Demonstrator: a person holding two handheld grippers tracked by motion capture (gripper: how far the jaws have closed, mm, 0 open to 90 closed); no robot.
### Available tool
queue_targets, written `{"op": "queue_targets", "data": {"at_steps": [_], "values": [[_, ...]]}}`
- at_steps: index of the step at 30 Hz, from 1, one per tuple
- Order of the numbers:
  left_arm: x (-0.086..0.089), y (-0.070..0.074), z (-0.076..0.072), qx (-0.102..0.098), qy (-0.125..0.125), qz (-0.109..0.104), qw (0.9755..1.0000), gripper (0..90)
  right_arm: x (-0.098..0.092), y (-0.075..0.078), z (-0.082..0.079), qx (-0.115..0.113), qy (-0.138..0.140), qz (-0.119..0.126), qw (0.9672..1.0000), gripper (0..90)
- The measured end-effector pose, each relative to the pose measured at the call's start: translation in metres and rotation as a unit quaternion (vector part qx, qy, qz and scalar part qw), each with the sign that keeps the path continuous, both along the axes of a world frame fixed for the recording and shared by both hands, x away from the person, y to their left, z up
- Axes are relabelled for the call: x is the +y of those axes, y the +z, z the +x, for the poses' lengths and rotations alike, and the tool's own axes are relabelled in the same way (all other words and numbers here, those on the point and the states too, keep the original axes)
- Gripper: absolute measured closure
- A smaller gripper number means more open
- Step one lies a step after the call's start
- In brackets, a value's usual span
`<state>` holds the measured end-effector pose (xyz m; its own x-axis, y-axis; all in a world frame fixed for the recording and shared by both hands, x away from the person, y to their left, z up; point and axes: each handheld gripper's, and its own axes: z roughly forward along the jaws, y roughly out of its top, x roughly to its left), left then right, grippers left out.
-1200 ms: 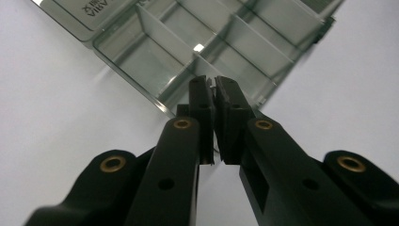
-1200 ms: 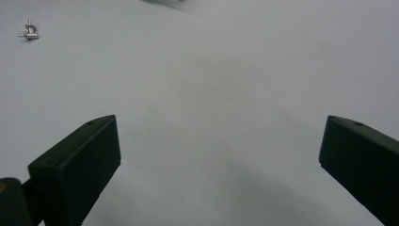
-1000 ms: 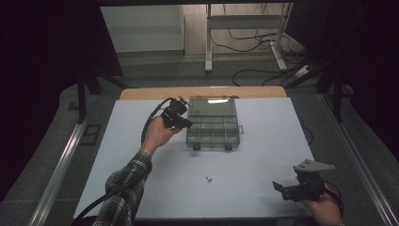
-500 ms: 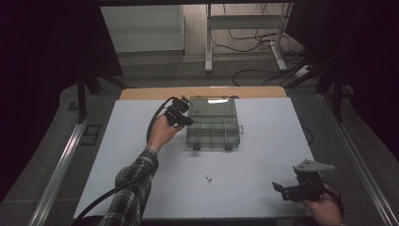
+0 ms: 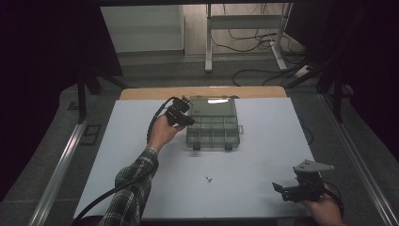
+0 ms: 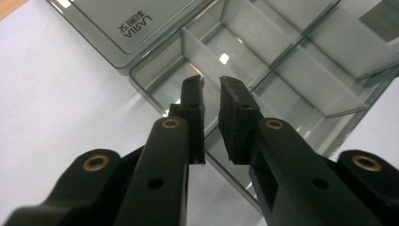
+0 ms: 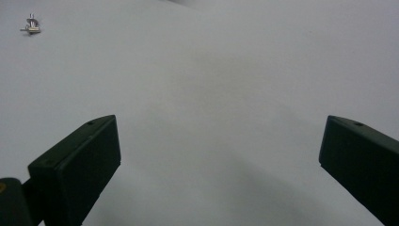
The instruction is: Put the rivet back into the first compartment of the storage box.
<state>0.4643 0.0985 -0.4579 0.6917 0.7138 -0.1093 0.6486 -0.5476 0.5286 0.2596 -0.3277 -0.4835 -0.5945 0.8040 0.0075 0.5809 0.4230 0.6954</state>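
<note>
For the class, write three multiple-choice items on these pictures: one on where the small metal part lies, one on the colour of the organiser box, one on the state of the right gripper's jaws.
1. Where does the small metal part lie?
A. in a box compartment
B. on the white table, nearer the person than the box
C. between the right gripper's jaws

2. What colour is the compartment box?
A. smoky grey, see-through
B. bright red
C. solid yellow

3. How do the jaws of the right gripper stand?
A. shut on the part
B. shut on nothing
C. wide open

Key: 1 B, the high view shows it alone on the table; 2 A, the dividers show through its walls; 3 C, the right gripper view shows bare table between the jaws.
</note>
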Motion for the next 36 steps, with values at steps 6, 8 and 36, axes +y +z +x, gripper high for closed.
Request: {"op": "queue_targets", "data": {"at_steps": [6,8,36], "values": [[0.0,0.004,-0.005,0.001,-0.004,-0.001,1.0,68.7,0.0,0.0,0.0,0.0,0.0,-0.001,1.0,0.0],[0.002,0.005,-0.008,0.001,-0.003,-0.004,1.0,66.5,0.0,0.0,0.0,0.0,0.0,-0.001,1.0,0.0],[0.035,0.02,-0.049,-0.014,-0.015,-0.054,0.9983,5.1,0.0,0.002,0.0,-0.006,-0.006,0.009,0.9999,0.0]]}}
